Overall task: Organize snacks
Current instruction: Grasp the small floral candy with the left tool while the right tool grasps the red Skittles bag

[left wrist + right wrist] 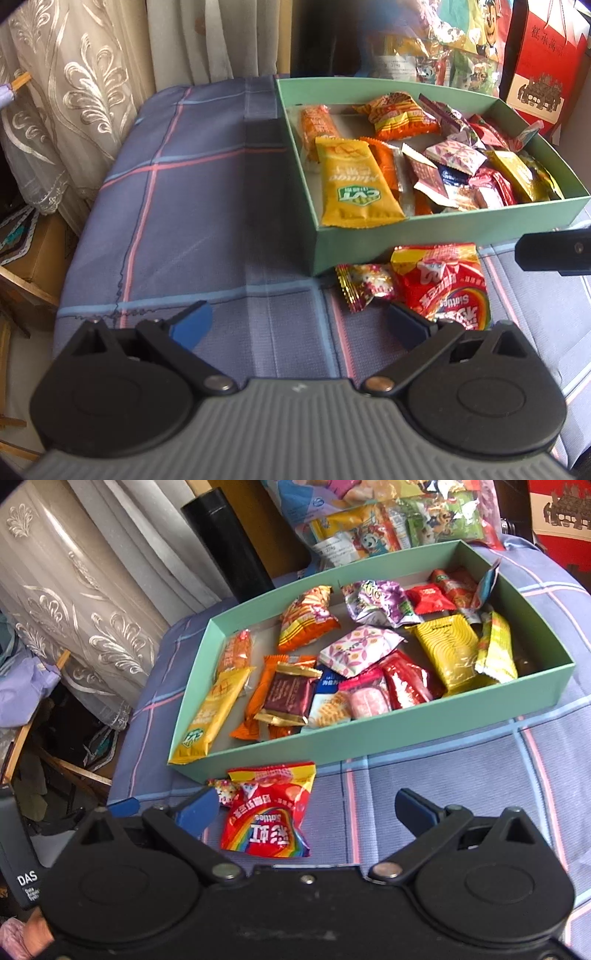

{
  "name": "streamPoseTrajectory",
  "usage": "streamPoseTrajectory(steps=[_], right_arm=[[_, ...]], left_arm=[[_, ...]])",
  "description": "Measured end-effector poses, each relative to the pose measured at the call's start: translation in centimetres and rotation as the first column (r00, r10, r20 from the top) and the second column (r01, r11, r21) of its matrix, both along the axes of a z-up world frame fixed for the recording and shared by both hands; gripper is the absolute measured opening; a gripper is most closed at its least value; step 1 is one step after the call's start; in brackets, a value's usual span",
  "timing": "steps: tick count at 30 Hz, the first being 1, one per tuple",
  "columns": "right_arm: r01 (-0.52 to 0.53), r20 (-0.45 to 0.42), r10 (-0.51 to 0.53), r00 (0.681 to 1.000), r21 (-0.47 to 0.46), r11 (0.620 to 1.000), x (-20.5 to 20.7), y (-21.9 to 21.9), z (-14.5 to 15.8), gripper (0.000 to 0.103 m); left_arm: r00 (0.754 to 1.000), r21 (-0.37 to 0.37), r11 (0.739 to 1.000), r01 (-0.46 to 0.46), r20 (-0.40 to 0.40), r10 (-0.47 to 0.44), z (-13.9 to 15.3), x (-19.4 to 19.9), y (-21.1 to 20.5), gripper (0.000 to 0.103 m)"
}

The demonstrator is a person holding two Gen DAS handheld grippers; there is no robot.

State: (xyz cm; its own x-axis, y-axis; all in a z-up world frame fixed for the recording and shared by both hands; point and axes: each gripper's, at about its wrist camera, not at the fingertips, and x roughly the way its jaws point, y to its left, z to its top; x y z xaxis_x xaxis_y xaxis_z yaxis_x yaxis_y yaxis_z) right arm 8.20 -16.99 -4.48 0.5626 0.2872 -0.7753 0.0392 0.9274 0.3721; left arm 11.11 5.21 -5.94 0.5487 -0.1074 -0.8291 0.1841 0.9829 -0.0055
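A red Skittles bag (266, 812) is lying flat on the plaid cloth (424, 797), just outside the near wall of the green box (369, 734) of snacks. Its long axis is running toward the box, yellow top edge pointing at it. The right gripper (306, 808) is sitting nearer, fingers spread wide and empty, the bag slightly left of centre. The left gripper (299, 321), also gaping empty, has the bag beyond its right finger, beside a small candy packet (364, 286)
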Motion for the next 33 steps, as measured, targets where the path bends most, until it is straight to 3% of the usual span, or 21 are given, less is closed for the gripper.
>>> streamPoseTrajectory(steps=[11, 13, 15, 19, 30, 33], right_arm=[[-0.033, -0.052, 0.030, 0.998, -0.043, 0.999, 3.0, 4.7, -2.9, 0.087], [-0.047, -0.056, 0.044, 0.997, -0.053, 0.998, 3.4, 5.3, -3.4, 0.080], [-0.055, -0.062, 0.051, 0.997, -0.065, 0.996, 3.9, 5.8, -4.1, 0.062], [-0.068, -0.037, 0.065, 0.997, -0.076, 0.995, 3.9, 5.6, -4.2, 0.049], [0.032, -0.039, -0.035, 0.999, -0.079, 0.996, 2.5, -0.4, -4.5, 0.048], [0.048, -0.034, -0.051, 0.998, -0.072, 0.996, 2.2, -1.7, -4.6, 0.048]], left_arm=[[0.998, -0.021, 0.999, 0.051, -0.024, -0.051, -2.0, 0.4, 0.0, 0.103], [0.999, -0.033, 0.999, 0.040, -0.029, -0.041, -2.0, 0.6, 0.3, 0.103], [0.999, -0.041, 0.999, 0.035, -0.030, -0.036, -2.0, 0.9, 0.4, 0.103], [0.998, -0.042, 0.998, 0.046, -0.028, -0.047, -2.1, 1.3, -0.1, 0.103], [0.998, -0.046, 0.997, 0.060, -0.024, -0.061, -2.3, 2.5, -3.4, 0.103], [0.997, -0.030, 0.997, 0.073, -0.008, -0.073, -2.3, 2.6, -4.6, 0.094]])
